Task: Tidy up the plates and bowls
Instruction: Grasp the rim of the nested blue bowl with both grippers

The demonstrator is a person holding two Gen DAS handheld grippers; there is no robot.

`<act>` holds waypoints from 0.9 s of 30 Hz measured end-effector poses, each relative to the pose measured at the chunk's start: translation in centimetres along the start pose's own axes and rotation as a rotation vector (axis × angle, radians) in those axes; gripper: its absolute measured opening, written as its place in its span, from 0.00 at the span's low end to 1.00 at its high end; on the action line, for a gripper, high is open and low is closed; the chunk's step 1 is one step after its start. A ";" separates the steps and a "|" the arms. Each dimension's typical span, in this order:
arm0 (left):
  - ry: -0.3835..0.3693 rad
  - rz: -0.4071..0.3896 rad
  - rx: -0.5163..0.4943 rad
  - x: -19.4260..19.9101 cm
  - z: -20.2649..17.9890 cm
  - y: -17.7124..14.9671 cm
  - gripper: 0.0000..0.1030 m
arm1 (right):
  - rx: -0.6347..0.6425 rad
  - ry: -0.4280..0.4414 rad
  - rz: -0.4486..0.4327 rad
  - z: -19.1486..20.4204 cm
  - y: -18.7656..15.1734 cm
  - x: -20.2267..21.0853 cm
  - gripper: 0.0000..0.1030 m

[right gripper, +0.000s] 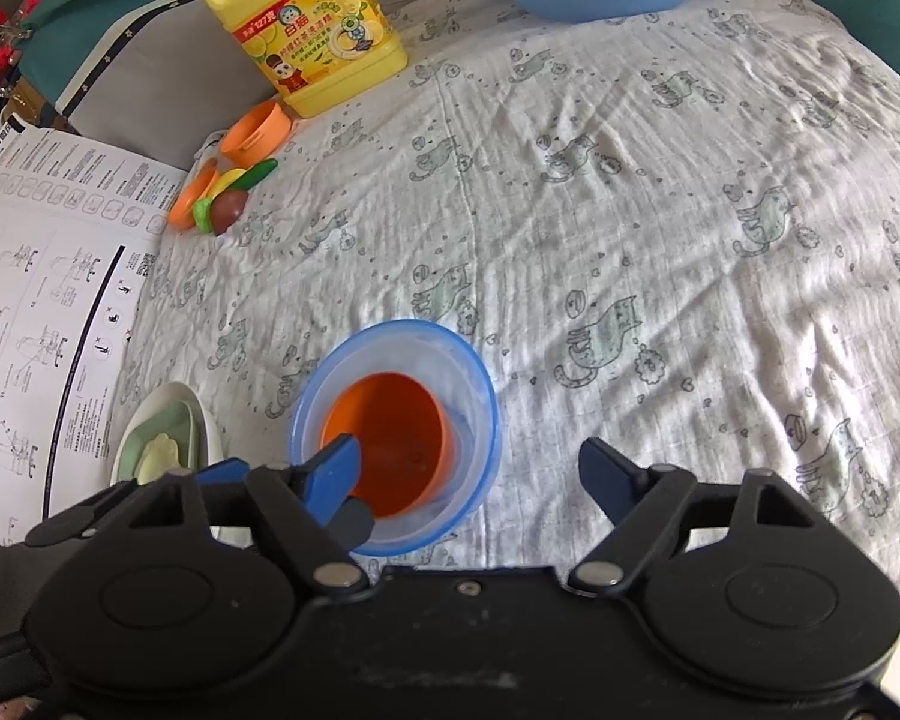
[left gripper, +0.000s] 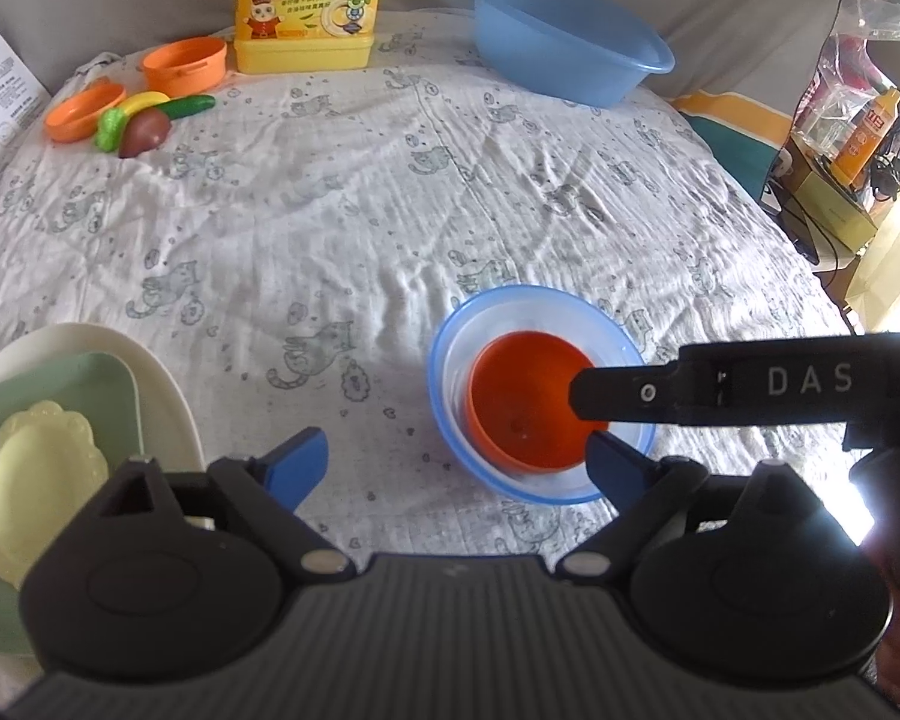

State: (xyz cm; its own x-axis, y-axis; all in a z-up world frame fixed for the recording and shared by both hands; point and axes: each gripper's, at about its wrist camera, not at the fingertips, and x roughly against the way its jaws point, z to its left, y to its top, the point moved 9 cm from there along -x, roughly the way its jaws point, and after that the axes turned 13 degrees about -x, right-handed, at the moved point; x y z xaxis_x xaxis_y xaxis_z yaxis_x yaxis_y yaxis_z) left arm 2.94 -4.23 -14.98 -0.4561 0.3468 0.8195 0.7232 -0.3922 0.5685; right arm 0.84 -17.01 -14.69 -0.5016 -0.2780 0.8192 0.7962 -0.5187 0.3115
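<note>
Surface: a cat-print cloth [left gripper: 342,192] covering the tabletop.

Centre: an orange bowl [left gripper: 525,402] nested inside a translucent blue bowl [left gripper: 450,384], both upright on the cloth. In the right wrist view the same pair appears just ahead of the fingers, orange bowl [right gripper: 390,444] within blue bowl [right gripper: 480,408].

Left hand-held gripper [left gripper: 459,459]: jaws spread wide, holding nothing; its right fingertip lies at the near rim of the blue bowl, its left fingertip over bare cloth.

Right hand-held gripper [right gripper: 471,474]: jaws likewise wide apart and empty; its left finger [right gripper: 336,474] overlaps the orange bowl's near-left rim, though actual contact cannot be told. Seen from the left wrist, one black finger of it reaches in from the right over the orange bowl.

Near left: a stack of plates, a pale yellow scalloped plate [left gripper: 36,480] on a green plate [left gripper: 102,378] on a white plate [left gripper: 162,384].

Far edge: yellow detergent jug [right gripper: 306,24], blue basin [left gripper: 564,42], orange toy cups and toy vegetables [left gripper: 144,120]. A printed instruction sheet [right gripper: 48,252] lies at the left.
</note>
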 end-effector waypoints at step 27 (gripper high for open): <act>-0.079 0.040 0.032 -2.7 -1.2 0.1 0.49 | 0.100 -0.036 -0.001 0.9 0.0 -1.5 0.28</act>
State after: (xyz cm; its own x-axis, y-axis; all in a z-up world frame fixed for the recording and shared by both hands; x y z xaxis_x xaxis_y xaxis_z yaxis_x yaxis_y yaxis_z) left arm 3.58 -6.21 -17.04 -0.3851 0.3977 0.8328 0.7567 -0.3805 0.5316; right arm 1.87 -15.82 -15.44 -0.4917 -0.2474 0.8349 0.8262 -0.4355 0.3576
